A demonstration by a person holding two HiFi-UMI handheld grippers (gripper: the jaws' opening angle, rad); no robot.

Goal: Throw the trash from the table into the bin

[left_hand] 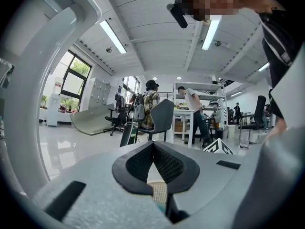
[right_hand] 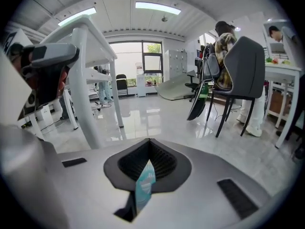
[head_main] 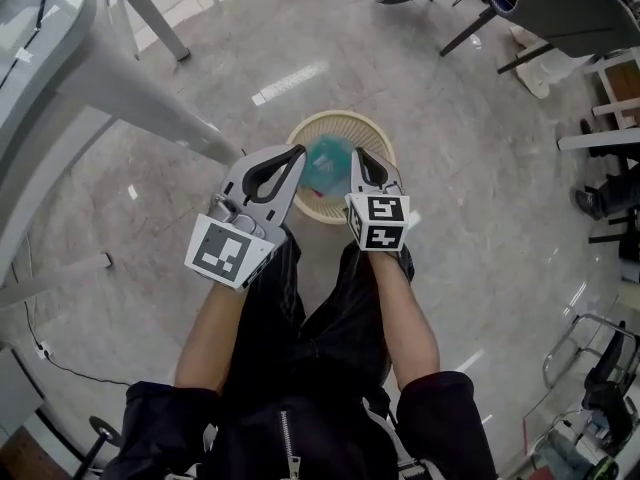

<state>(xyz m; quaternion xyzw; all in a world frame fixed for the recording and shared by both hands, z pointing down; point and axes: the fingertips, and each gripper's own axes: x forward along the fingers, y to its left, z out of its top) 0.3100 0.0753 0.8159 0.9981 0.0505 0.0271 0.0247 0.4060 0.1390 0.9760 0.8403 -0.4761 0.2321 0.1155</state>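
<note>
A round woven bin (head_main: 372, 126) stands on the floor right in front of me. A teal piece of trash (head_main: 327, 163), blurred, lies in or just over its mouth, between my two grippers. My left gripper (head_main: 298, 152) is held over the bin's left rim with its jaws together and nothing between them (left_hand: 153, 143); the bin's weave (left_hand: 158, 191) shows through the slit behind the tips. My right gripper (head_main: 357, 154) is over the right rim, jaws together (right_hand: 149, 141). A strip of the teal trash (right_hand: 144, 185) shows in the slit between them.
The white table's slanted legs (head_main: 140, 98) rise at the left. Dark chairs (head_main: 560, 8) and shelving stand at the upper right. A cable (head_main: 60, 363) runs over the glossy floor at the lower left. People stand by desks (left_hand: 193, 111) across the room; a grey chair (right_hand: 243, 73) is nearby.
</note>
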